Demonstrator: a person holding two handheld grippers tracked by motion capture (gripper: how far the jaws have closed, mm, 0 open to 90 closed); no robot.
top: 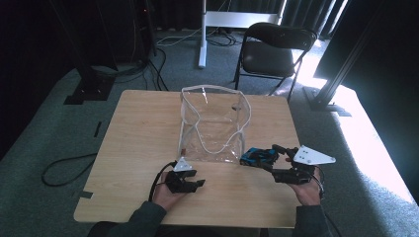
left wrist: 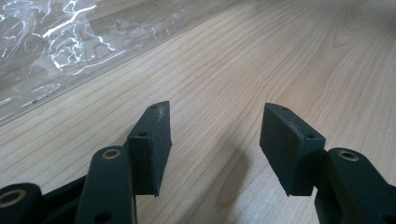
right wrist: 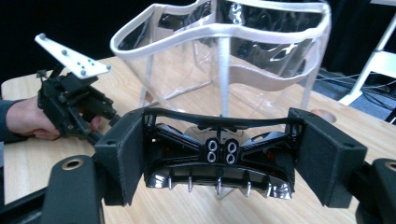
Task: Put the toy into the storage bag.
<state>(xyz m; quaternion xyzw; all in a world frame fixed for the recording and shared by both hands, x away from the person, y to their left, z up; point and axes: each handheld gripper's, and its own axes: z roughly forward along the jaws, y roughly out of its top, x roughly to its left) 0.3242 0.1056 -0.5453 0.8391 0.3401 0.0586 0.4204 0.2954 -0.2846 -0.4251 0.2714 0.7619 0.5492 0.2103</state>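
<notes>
Nearest the person, the left claw (top: pixel 190 181) rested low over the tabletop (top: pixel 138 148), its jaws spread with nothing between them, apparently parked out of the way while the other hand worked. A little farther off to the right, the right claw (top: pixel 276 159) pinched a toy car (top: pixel 258 156) across its width, the pads (right wrist: pixel 122 154) pressing on both sides; the car's blue and black body was clear of the wood, likely so it could be carried over a rim. Beyond both stood a clear plastic bag (top: pixel 213 123) with white piping, upright and gaping at the top, probably the car's destination. Past the tabletop's far edge stood a folding chair (top: pixel 272 49).
</notes>
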